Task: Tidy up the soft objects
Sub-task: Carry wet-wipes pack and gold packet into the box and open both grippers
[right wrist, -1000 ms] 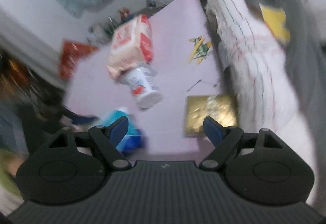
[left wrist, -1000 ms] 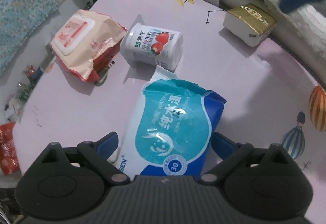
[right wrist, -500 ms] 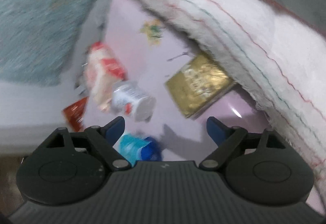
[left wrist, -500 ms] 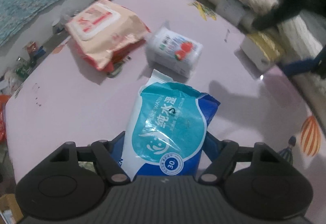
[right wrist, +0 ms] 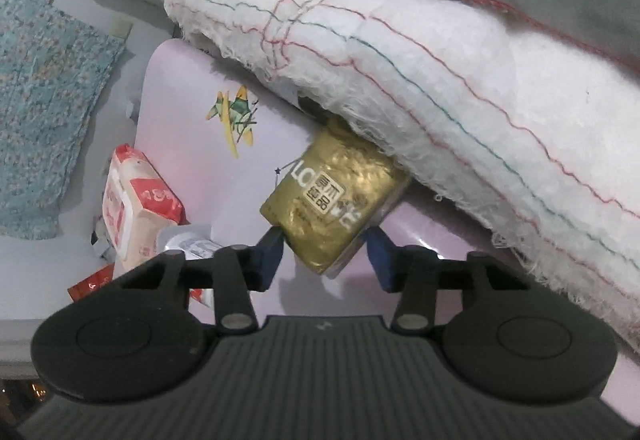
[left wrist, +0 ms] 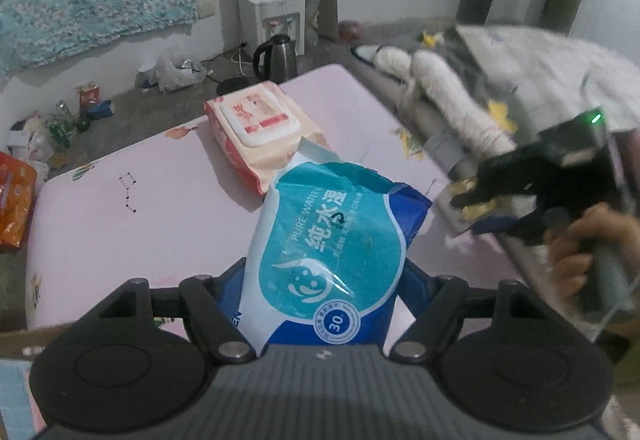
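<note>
Two wipe-type packs gripped above and on the pink table (left wrist: 168, 208).

The left gripper (left wrist: 324, 276) is clamped on the blue wipes pack (left wrist: 328, 244), lifted clear of the table, nearer the camera than the pink wipes pack (left wrist: 260, 132). The right gripper (right wrist: 324, 252) is closing its jaws on the gold pack (right wrist: 336, 200), which lies at the table's edge, partly tucked under the white quilt (right wrist: 440, 80); pad contact appears made, though the far side is obscured. Risks: the quilt may drag the gold pack free on lifting; the glossy blue pack, held near one end, may sag or slip.
</note>
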`<action>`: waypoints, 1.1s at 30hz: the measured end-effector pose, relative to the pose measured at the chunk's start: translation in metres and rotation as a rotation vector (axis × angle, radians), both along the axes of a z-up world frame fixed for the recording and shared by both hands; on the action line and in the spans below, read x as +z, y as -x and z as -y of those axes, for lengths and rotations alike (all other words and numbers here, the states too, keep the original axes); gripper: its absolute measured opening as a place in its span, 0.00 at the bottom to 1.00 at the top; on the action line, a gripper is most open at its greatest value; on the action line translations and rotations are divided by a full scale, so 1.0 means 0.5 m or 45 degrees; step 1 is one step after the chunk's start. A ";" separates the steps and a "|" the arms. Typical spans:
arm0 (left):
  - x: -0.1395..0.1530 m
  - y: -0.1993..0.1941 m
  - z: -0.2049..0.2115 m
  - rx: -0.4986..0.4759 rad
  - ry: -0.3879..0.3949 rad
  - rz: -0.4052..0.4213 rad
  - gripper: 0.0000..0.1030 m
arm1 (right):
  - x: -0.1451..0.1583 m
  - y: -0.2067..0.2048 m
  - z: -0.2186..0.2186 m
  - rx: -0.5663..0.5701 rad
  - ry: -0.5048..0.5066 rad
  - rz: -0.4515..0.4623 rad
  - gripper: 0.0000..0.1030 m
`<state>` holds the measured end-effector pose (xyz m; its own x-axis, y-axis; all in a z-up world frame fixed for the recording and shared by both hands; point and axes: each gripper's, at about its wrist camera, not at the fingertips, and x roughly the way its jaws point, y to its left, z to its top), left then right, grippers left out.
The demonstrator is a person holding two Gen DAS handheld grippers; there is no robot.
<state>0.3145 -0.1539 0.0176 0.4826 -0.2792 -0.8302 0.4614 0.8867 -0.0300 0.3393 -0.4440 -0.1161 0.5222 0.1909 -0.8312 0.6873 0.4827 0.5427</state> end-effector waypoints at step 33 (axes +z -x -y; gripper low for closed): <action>0.237 0.395 -0.280 0.256 0.191 0.212 0.74 | 0.017 0.136 -0.164 0.793 0.524 -0.041 0.74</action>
<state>0.1172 -0.0140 0.1360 0.6664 -0.2781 -0.6918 0.2866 0.9521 -0.1067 0.2713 -0.3618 -0.1076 0.3930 0.1133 -0.9125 0.2326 0.9479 0.2178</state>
